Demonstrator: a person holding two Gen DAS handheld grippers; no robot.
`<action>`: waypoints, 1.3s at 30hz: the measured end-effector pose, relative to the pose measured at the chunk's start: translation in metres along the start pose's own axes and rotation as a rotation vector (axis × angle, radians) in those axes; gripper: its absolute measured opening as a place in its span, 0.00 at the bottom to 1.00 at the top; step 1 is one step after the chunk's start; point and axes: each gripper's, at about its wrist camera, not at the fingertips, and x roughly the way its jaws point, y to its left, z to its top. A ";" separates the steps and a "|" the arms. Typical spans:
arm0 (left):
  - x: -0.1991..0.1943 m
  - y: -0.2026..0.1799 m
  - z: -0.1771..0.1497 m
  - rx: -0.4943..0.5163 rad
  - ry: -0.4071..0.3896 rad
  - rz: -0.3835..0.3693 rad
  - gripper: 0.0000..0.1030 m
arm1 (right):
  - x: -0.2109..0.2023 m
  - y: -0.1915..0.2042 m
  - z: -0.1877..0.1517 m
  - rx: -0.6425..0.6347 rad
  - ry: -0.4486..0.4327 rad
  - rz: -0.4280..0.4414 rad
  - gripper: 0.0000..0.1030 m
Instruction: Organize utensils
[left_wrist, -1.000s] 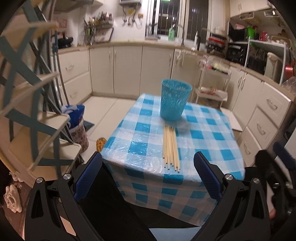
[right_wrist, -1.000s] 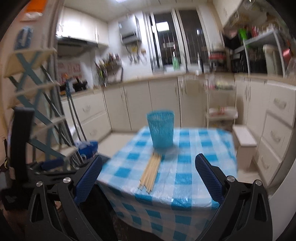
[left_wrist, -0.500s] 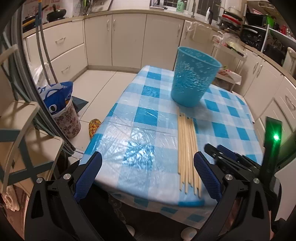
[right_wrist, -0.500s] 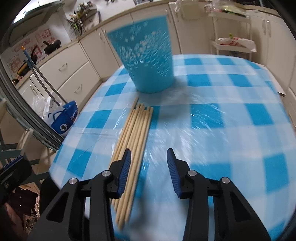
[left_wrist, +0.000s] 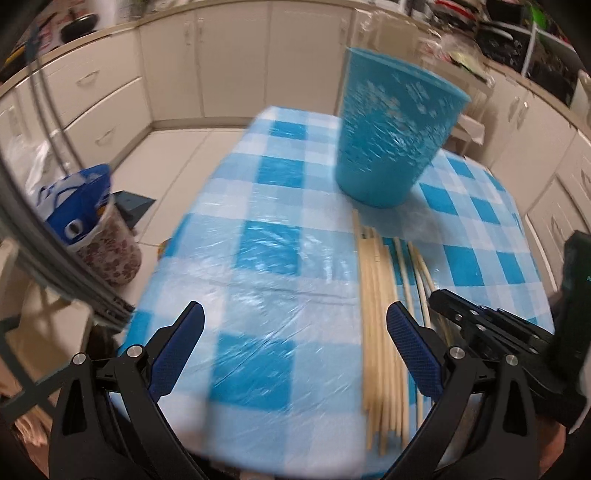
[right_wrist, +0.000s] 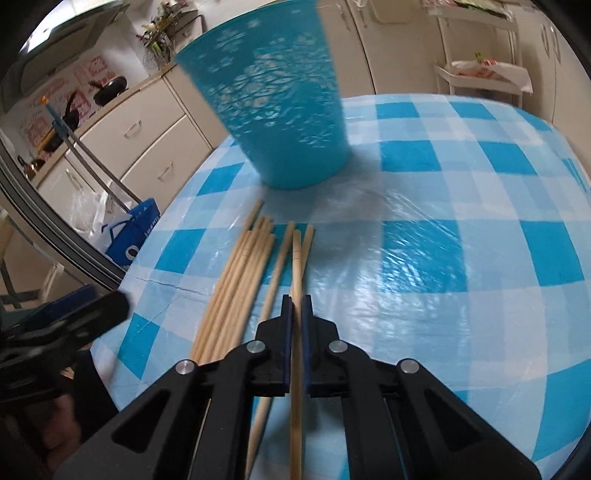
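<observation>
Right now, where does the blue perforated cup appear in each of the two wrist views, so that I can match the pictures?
Left wrist view: the blue cup stands upper right of centre, beyond the far tips of the chopsticks.
Right wrist view: the cup fills the upper centre-left, straight beyond the right gripper, which is shut on a chopstick.
Shared landmark: the blue checked tablecloth under the cup in both views.

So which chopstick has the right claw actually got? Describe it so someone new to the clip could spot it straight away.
Start at the blue perforated basket standing on the checked tablecloth; the wooden chopsticks lie fanned out just in front of it. The held chopstick is near the right edge of that spread. It alone runs between the closed fingers of the right claw, while the others lie loose on the cloth.
</observation>
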 end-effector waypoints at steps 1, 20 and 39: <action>0.006 -0.006 0.003 0.015 0.008 -0.006 0.90 | -0.001 -0.007 0.000 0.024 0.005 0.017 0.06; 0.059 -0.067 0.022 0.222 0.076 -0.079 0.05 | -0.012 -0.045 -0.005 0.133 -0.024 0.090 0.06; -0.008 -0.024 0.039 -0.012 -0.013 -0.345 0.04 | -0.022 -0.054 -0.007 0.182 -0.061 0.109 0.06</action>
